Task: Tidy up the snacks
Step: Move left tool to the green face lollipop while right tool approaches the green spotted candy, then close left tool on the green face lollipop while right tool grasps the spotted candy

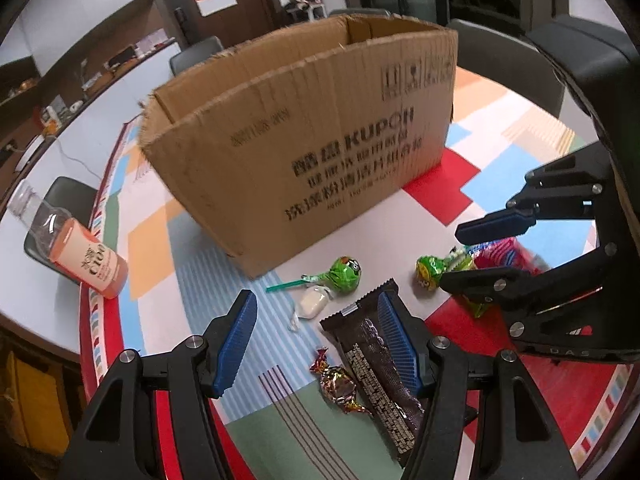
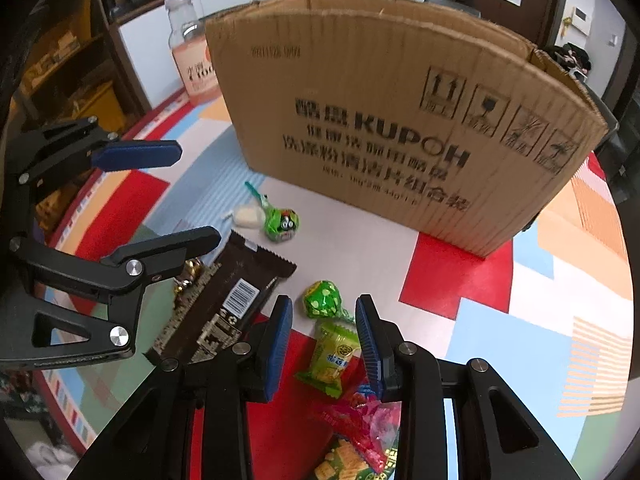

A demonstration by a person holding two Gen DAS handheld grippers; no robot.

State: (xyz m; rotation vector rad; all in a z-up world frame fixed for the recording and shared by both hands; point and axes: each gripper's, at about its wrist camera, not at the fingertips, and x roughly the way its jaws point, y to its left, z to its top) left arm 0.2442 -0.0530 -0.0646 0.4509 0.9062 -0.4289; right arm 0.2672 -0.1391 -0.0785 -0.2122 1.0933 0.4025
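An open cardboard box [image 1: 304,128] [image 2: 400,120] stands on the patterned mat. In front of it lie snacks: a green lollipop [image 1: 340,274] [image 2: 282,224], a white candy [image 1: 312,302] [image 2: 248,214], a dark brown bar [image 1: 376,372] [image 2: 224,304], a foil candy [image 1: 336,384], a second green lollipop [image 1: 430,270] [image 2: 322,300], a green packet [image 2: 330,354] and a pink packet [image 2: 368,416] [image 1: 504,254]. My left gripper [image 1: 318,340] [image 2: 166,196] is open above the white candy and the bar. My right gripper [image 2: 324,338] [image 1: 460,256] is open around the green packet.
A bottle of orange drink [image 1: 84,252] [image 2: 192,56] stands left of the box near the mat's edge. A cracker packet [image 2: 340,464] lies at the near edge. Chairs [image 1: 196,54] and a counter stand behind the table.
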